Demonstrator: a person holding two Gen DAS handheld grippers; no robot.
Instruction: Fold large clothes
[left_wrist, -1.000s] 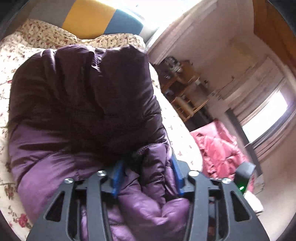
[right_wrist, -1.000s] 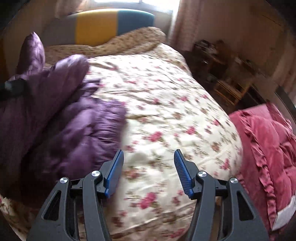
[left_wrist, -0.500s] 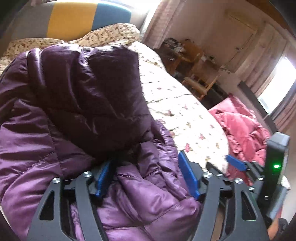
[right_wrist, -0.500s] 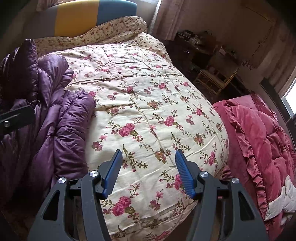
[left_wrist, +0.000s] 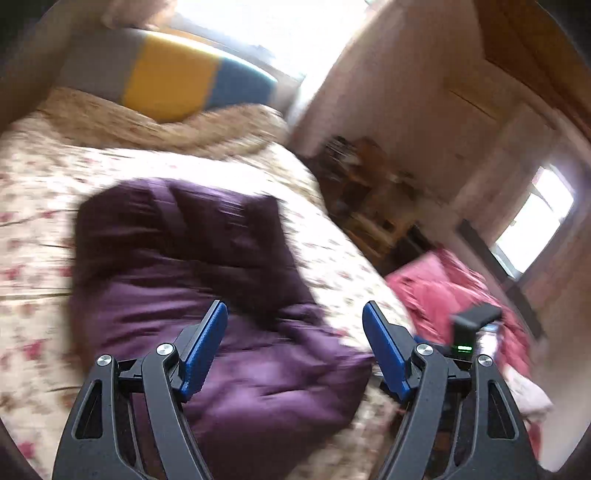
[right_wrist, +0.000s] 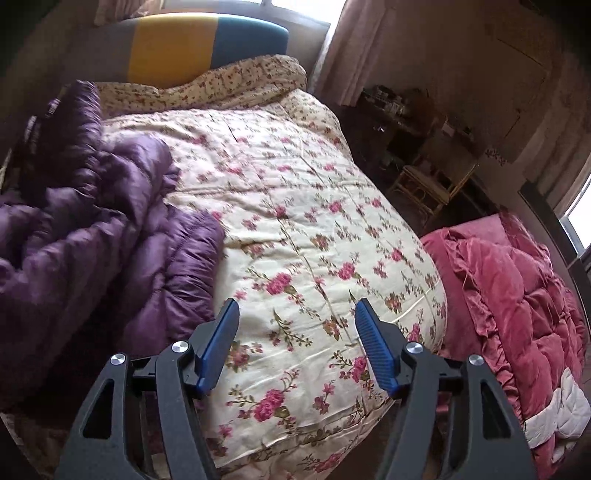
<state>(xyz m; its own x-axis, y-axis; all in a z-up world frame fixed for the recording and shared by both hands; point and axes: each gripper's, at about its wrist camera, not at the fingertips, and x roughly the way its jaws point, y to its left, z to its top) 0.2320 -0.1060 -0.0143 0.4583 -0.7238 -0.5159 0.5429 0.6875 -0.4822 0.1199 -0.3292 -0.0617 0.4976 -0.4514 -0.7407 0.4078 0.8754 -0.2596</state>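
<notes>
Purple jacket (left_wrist: 192, 295) lengthwise toward headboard (left_wrist: 173, 88)

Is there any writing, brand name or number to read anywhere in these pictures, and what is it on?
None can be read.
The purple jacket, the floral quilt and the red quilt show no lettering.
The clutter on the shelf is too small to read.

No text, label, brand or number can be read in either view (the left wrist view is smeared by motion blur). The nearest thing to a sign is a small green light (left_wrist: 464, 347) glowing on a black device at the right of that view; it carries no legible marking.
</notes>
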